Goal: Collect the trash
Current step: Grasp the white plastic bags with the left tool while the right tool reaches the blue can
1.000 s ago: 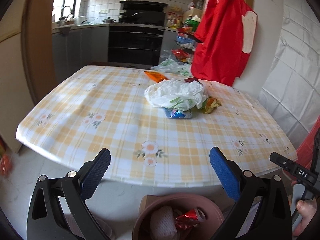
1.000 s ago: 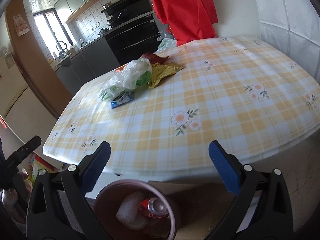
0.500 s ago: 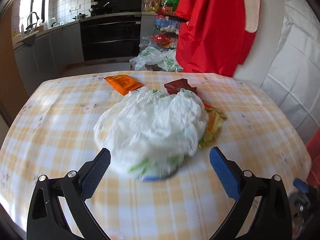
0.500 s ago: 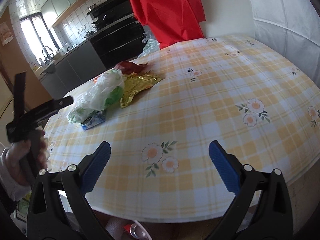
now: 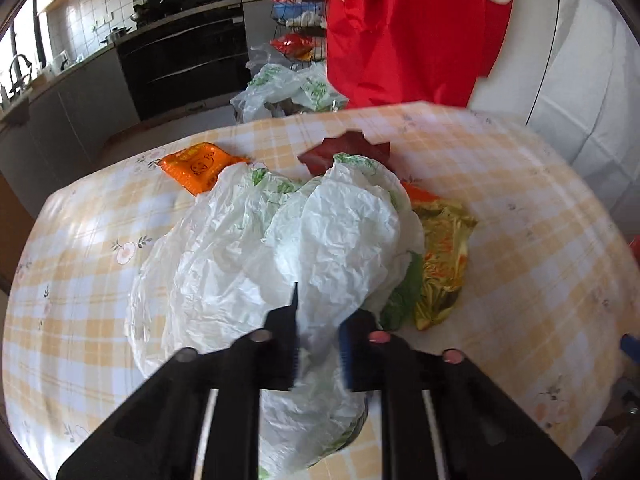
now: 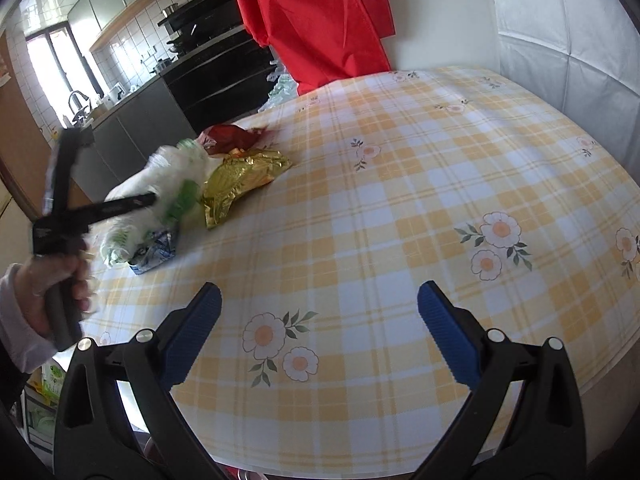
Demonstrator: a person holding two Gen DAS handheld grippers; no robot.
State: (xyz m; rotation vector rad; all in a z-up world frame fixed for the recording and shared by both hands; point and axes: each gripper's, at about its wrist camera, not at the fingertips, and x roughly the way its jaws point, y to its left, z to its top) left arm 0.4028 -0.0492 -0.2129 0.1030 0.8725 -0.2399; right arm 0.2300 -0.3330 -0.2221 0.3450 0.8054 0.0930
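A crumpled white plastic bag (image 5: pixel 320 240) lies on the yellow checked table (image 5: pixel 540 240). My left gripper (image 5: pixel 318 344) has its jaws closing, with a fold of the bag pinched between the blue pads. Around the bag lie an orange packet (image 5: pixel 196 166), a dark red wrapper (image 5: pixel 344 150) and a gold wrapper (image 5: pixel 444 256). In the right wrist view the bag (image 6: pixel 168 176) covers a blue packet (image 6: pixel 156 254), beside the gold wrapper (image 6: pixel 244 176). A hand (image 6: pixel 52 292) holds the left tool there. My right gripper (image 6: pixel 320 296) hangs open over the near tablecloth, nothing between its fingers.
A red garment (image 5: pixel 400 32) hangs behind the table's far edge. Printed white plastic bags (image 5: pixel 288 88) sit on the floor beyond it, in front of a black oven (image 5: pixel 184 60). A white quilted wall (image 6: pixel 560 40) borders the table's right side.
My left gripper moved forward from the table's edge onto the white bag, and its wide jaws closed on it. The right gripper advanced over the table; the bin dropped out of view.
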